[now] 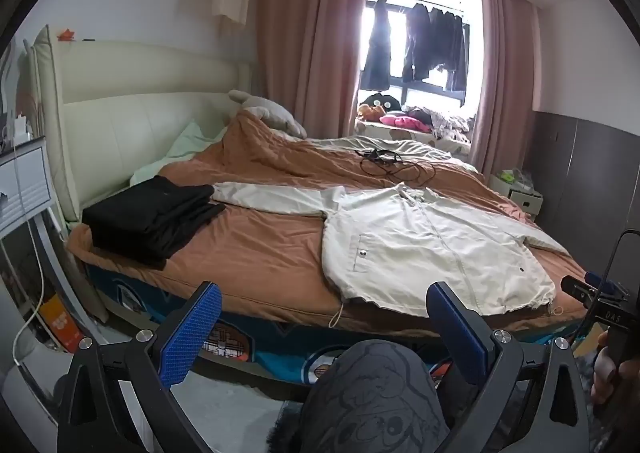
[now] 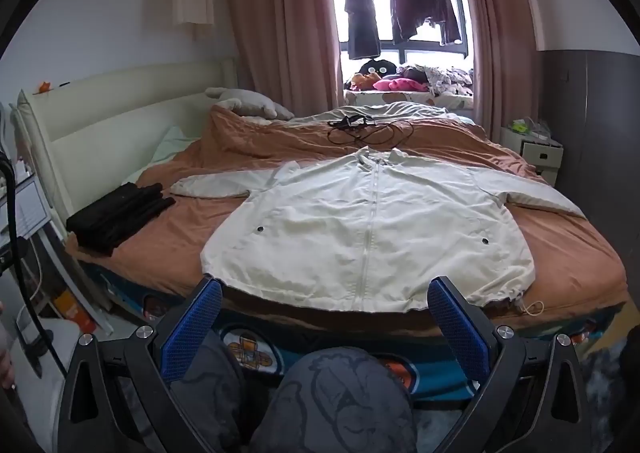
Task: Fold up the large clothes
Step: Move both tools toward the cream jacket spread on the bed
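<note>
Lying flat, front up, zipped, across brown bedding (image 2: 560, 253): cream jacket (image 2: 372, 237), sleeves out to 9 and 3 o'clock, hem toward 6. Right sleeve end cut short by fisheye bend. Black folded pile (image 2: 116, 217) at 9 o'clock. Held short of bed, tipped slightly down, both wide open and empty: left gripper (image 1: 324, 333), right gripper (image 2: 324, 329). Partly hiding bed frame: patterned knees (image 2: 336, 401).

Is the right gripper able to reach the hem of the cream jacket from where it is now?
Probably yes. The right gripper is open, facing the cream jacket; its hem lies at the bed's near edge with nothing between.
</note>
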